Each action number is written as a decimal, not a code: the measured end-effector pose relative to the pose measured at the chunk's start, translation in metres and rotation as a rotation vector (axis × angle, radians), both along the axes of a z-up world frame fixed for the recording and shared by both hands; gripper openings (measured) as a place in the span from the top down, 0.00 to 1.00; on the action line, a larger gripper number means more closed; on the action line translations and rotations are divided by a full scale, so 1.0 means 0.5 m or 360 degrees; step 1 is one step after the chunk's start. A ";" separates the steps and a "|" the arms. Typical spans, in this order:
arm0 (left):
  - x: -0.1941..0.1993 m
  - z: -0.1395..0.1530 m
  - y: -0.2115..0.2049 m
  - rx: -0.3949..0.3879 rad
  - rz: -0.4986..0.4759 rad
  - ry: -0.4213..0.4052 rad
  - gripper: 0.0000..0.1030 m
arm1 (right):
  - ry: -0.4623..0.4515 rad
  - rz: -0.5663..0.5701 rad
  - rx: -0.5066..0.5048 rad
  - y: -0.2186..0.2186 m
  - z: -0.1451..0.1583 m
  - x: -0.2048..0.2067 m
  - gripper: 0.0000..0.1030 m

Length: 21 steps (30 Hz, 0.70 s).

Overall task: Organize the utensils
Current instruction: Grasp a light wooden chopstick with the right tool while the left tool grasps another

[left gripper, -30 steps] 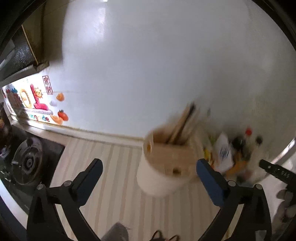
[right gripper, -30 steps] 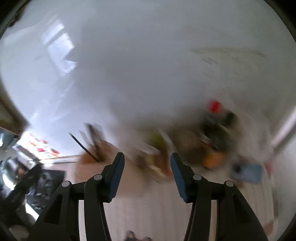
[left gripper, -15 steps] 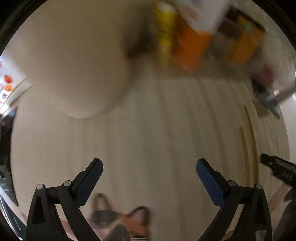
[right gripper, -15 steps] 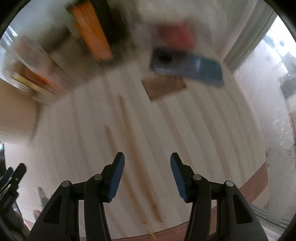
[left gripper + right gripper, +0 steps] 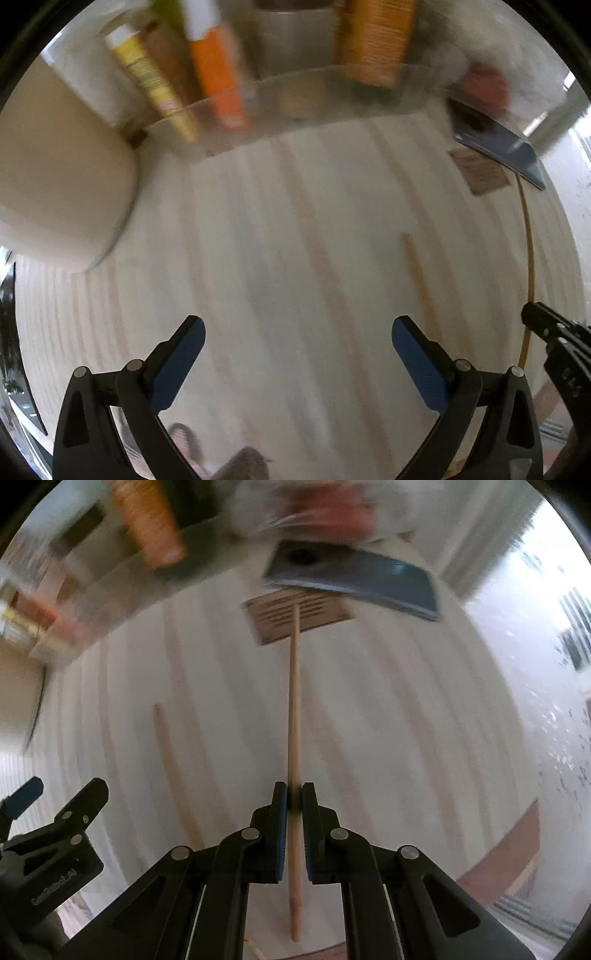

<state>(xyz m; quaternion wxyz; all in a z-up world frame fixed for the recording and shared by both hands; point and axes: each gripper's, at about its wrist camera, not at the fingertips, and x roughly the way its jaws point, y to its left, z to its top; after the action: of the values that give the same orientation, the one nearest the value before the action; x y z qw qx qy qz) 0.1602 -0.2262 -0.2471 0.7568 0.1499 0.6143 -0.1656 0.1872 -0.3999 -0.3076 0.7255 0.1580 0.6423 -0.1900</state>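
Observation:
In the right wrist view my right gripper (image 5: pixel 294 805) points down at the pale striped counter and is shut on a wooden chopstick (image 5: pixel 293 701); both pads press its shaft near the lower end. A second chopstick (image 5: pixel 173 768) lies loose to its left. My left gripper (image 5: pixel 297 328) hangs open over bare counter with nothing between its fingers. That loose chopstick (image 5: pixel 421 280) lies just beyond its right finger. The held chopstick (image 5: pixel 530 258) shows at the far right, beside the right gripper (image 5: pixel 554 332). A cream utensil holder (image 5: pixel 55 184) stands at the left.
A clear tray (image 5: pixel 295 96) of bottles and packets lines the back. A dark blue flat object (image 5: pixel 354 579) and a brown card (image 5: pixel 295 616) lie past the held chopstick's far end. The counter's brown front edge (image 5: pixel 498 864) runs at the lower right.
Both grippers tipped from facing the white wall to pointing down and sank toward the counter. The right gripper went from open to shut on a chopstick.

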 end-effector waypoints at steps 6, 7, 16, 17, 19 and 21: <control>-0.049 0.001 -0.078 0.0004 -0.0076 0.0061 0.00 | -0.0018 -0.0154 -0.0032 -0.085 0.031 -0.070 0.92; -0.058 -0.004 -0.091 0.0004 -0.0081 0.0093 0.00 | -0.0012 -0.0180 -0.0039 -0.101 0.032 -0.084 0.92; -0.112 -0.025 -0.155 -0.0011 -0.0106 0.0148 0.12 | 0.0040 -0.0381 -0.0072 -0.185 0.025 -0.187 0.92; -0.114 -0.021 -0.160 -0.0028 -0.0118 0.0136 0.15 | 0.0042 -0.0390 -0.0071 -0.191 0.025 -0.194 0.92; -0.125 -0.010 -0.174 -0.0039 -0.0154 0.0112 0.35 | 0.0043 -0.0419 -0.0072 -0.201 0.023 -0.211 0.92; -0.134 0.005 -0.199 -0.0053 -0.0222 0.0081 0.68 | 0.0041 -0.0442 -0.0065 -0.213 0.023 -0.220 0.92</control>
<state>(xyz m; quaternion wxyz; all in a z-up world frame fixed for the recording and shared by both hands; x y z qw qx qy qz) 0.0932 -0.3256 -0.2447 0.7299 0.1754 0.6186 -0.2321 0.0774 -0.5065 -0.2960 0.6870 0.2281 0.6195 -0.3037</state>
